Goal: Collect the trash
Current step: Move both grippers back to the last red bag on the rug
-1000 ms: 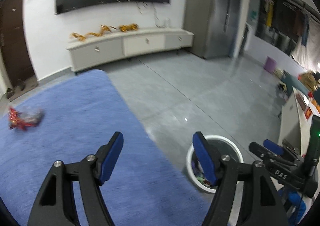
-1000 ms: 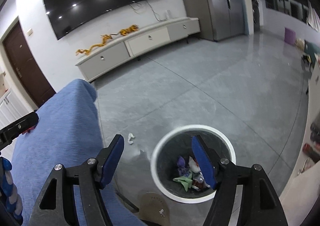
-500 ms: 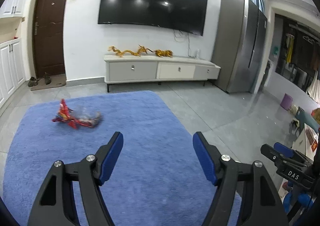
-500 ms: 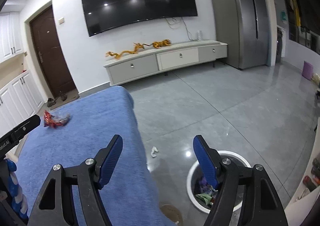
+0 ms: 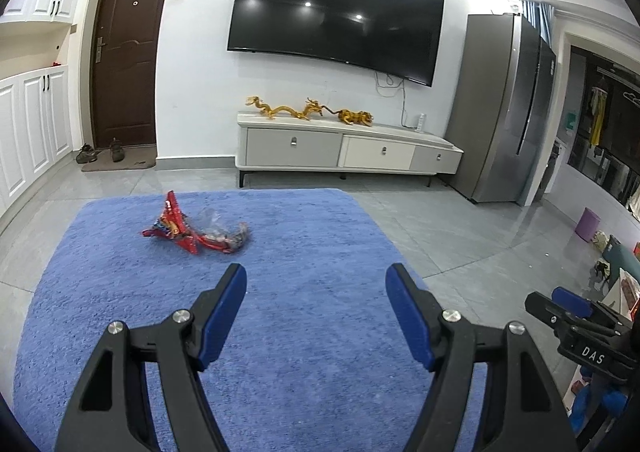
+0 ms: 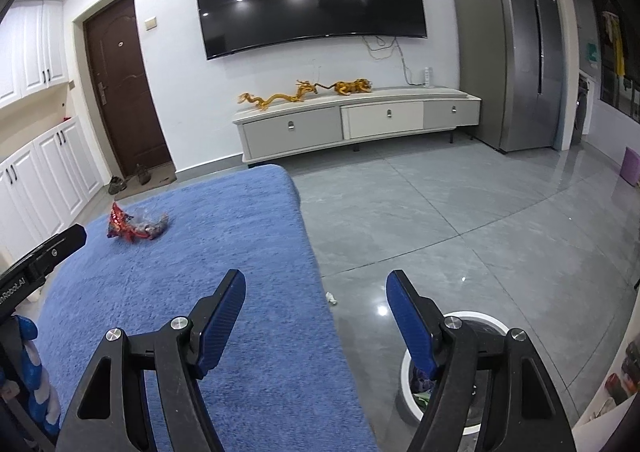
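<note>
A crumpled red and clear snack wrapper (image 5: 196,232) lies on the blue rug (image 5: 280,332), ahead and left of my left gripper (image 5: 316,308), which is open and empty above the rug. The wrapper also shows in the right wrist view (image 6: 136,226), far left. My right gripper (image 6: 316,308) is open and empty over the rug's right edge. A white-rimmed trash bin (image 6: 496,322) with trash inside stands on the floor at lower right, partly hidden by the right finger. A small white scrap (image 6: 330,297) lies on the tiles beside the rug.
A white TV cabinet (image 5: 348,151) with gold dragon figures stands at the far wall under a large TV. A grey fridge (image 5: 504,111) is at right, a brown door (image 5: 124,51) and white cupboards at left. Grey tiled floor (image 6: 440,219) lies right of the rug.
Both grippers have lifted and swung left from above the bin toward the rug. The red wrapper has come into view ahead. Both stayed open.
</note>
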The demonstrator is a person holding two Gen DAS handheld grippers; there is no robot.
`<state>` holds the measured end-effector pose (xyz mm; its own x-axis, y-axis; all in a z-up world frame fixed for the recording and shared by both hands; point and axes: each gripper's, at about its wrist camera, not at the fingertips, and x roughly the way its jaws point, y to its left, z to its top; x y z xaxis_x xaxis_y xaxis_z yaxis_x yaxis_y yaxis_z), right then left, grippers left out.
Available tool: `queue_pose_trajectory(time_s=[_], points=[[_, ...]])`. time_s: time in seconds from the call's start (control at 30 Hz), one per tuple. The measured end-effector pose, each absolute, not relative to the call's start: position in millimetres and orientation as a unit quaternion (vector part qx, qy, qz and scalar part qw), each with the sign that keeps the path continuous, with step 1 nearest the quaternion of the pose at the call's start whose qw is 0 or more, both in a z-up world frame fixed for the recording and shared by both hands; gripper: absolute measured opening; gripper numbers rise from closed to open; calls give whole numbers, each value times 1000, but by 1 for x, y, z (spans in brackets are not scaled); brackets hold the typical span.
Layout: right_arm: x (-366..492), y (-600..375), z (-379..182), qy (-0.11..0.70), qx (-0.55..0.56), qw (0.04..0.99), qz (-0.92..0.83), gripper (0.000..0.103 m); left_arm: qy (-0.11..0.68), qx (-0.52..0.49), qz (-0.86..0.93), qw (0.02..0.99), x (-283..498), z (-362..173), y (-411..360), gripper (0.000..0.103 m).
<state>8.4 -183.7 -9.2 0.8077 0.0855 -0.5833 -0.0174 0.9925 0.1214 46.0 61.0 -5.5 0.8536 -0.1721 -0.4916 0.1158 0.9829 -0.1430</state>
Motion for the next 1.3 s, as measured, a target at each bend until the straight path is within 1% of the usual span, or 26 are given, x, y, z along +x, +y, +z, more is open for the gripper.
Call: queue_pose_trajectory(time_s=[0.23, 0.27, 0.3, 0.47, 0.67, 0.9, 1.3], points=[[7, -163, -2, 303, 43, 950, 60, 71, 267, -59, -64, 960, 37, -9, 79, 72], [7, -160, 0, 301, 41, 950, 65, 71, 268, -61, -60, 960, 35, -10, 84, 77], [6, -157, 3, 299, 38, 951, 71, 71, 268, -63, -56, 960, 33, -11, 89, 79], [10, -143, 13, 289, 23, 952, 99, 71, 284, -74, -31, 956, 29, -23, 132, 79], [36, -121, 14, 293, 10, 947, 132, 72, 315, -98, 10, 944, 48, -41, 188, 79], [84, -85, -8, 317, 0, 932, 176, 72, 335, -134, 30, 932, 99, -56, 224, 79], [171, -16, -56, 370, -25, 896, 245, 72, 344, -85, 33, 935, 224, -75, 221, 80]])
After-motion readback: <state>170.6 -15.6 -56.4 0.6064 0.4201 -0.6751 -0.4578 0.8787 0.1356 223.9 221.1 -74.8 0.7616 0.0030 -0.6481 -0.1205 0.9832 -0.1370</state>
